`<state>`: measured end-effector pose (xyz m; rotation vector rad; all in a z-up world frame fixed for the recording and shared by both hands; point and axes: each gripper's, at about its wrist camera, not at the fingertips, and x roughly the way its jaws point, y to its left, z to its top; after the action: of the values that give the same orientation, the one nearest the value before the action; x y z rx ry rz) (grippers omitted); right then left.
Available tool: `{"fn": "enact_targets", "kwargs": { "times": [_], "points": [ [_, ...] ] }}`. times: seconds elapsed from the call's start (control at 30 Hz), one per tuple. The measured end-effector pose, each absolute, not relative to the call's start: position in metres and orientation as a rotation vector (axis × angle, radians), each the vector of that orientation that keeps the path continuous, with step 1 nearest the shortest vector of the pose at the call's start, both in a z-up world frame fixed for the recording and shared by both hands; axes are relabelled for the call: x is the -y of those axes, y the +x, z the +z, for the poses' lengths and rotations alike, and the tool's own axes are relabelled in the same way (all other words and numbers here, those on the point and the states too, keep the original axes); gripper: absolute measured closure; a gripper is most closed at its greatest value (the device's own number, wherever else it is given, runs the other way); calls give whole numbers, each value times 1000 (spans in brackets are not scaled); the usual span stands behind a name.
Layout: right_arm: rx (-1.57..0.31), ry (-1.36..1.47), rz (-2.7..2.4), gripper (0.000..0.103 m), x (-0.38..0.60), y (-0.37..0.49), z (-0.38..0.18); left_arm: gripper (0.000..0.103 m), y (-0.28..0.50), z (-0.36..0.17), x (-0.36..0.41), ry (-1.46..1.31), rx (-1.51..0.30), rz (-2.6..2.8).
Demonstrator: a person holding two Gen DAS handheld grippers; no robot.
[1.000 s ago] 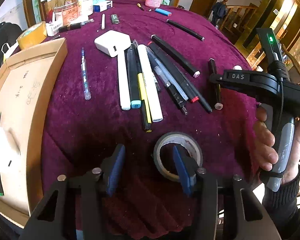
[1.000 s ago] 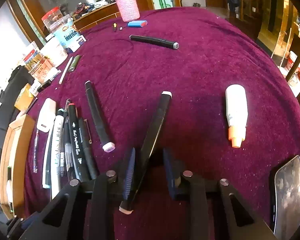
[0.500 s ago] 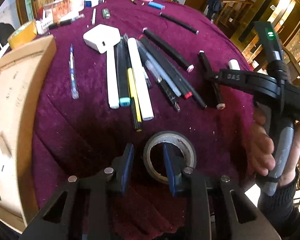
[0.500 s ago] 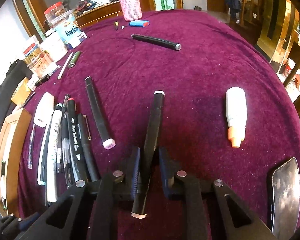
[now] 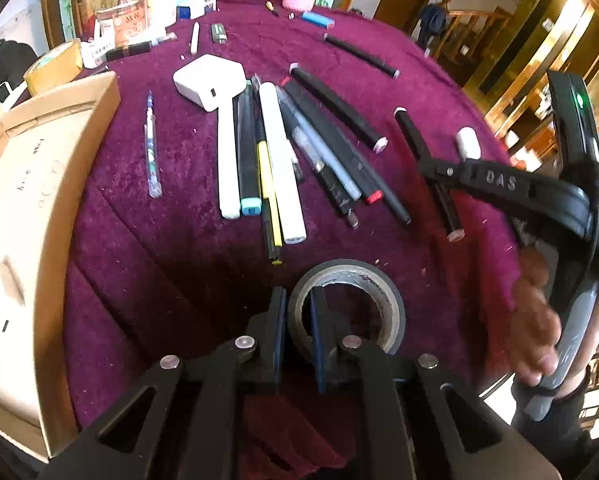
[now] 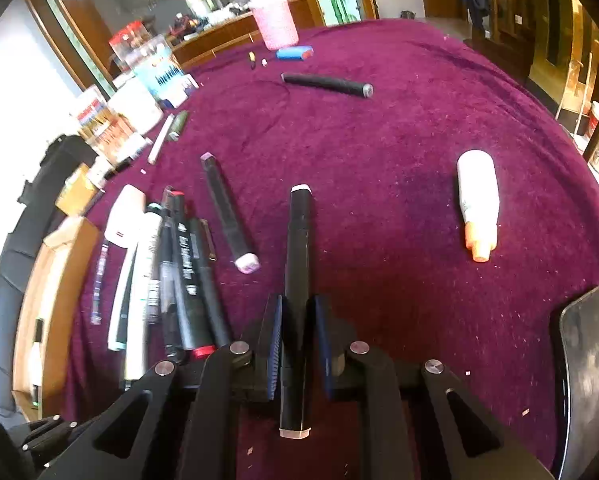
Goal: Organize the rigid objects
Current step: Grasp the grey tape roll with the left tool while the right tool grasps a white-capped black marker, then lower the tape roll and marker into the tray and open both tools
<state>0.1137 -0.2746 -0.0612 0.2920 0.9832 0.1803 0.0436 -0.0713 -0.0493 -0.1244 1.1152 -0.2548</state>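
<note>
Right gripper (image 6: 297, 344): jaws closing, pads flanking a black marker (image 6: 297, 264) on the purple cloth (image 6: 379, 160), its long axis running straight away from the camera along the fingers, white-capped tip at the far end, pale butt end near the gripper body. Left gripper (image 5: 297, 334) pinches the left wall of a dark tape roll (image 5: 383, 292), one finger inside the ring and one outside, the roll lying flat on the cloth with its hole facing up. "DAS" reads on the right tool's arm in the left view; the blue-and-white container (image 6: 161, 76) carries print too blurred to read.
</note>
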Motion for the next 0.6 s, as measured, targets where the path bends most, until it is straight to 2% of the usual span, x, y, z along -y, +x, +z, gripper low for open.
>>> {"fn": "enact_targets", "kwargs": {
  "times": [0.3, 0.6],
  "points": [
    [-884, 281, 420, 87, 220, 88, -13, 92, 36, -10, 9, -294, -1024, -202],
    [-969, 233, 691, 87, 116, 93, -13, 92, 19, 20, -109, -409, -904, 11]
  ]
}}
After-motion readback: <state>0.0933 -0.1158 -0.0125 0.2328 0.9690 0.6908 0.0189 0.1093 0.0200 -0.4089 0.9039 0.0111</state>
